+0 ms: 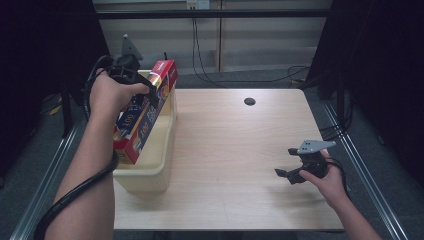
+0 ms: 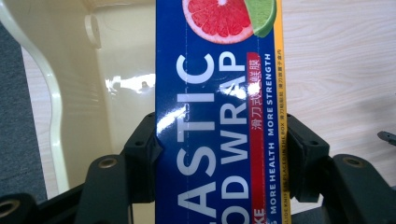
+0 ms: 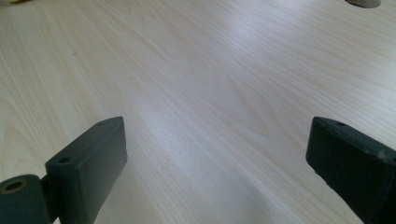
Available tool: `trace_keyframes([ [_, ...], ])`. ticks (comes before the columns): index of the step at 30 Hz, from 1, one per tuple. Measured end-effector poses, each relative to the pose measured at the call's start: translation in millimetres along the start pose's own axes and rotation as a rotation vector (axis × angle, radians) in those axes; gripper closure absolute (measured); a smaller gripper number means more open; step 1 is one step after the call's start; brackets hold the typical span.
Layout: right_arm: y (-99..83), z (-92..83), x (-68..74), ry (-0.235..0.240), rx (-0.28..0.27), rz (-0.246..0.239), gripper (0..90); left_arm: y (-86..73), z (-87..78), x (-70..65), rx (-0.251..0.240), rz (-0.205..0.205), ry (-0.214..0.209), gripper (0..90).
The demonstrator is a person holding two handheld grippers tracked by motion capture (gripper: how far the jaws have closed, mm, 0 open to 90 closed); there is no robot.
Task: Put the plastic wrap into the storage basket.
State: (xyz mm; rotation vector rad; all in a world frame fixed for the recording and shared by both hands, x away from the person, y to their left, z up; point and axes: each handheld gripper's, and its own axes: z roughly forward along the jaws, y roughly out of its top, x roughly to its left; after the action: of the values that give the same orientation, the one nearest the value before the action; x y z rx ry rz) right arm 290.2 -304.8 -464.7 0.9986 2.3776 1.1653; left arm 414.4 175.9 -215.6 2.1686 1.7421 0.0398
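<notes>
2 grippers in use. Right gripper (image 1: 292, 172), lower right of the high view, rests low over the wooden table (image 1: 235, 165); jaws wide apart, nothing between them. Left gripper (image 1: 134, 80), upper left, is clamped across 1 plastic wrap box (image 1: 145, 112), held tilted over 1 cream tub (image 1: 150, 170). Judged step: moving the box at the tub; next, steer it clear of the rim.
</notes>
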Motion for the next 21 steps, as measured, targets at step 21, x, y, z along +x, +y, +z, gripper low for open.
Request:
trace_keyframes([
  [21,4.2,4.4,0.8,0.006,-0.001,-0.006,5.0,-12.7,-0.5,14.3,-0.007,-0.041,0.014,40.6],
])
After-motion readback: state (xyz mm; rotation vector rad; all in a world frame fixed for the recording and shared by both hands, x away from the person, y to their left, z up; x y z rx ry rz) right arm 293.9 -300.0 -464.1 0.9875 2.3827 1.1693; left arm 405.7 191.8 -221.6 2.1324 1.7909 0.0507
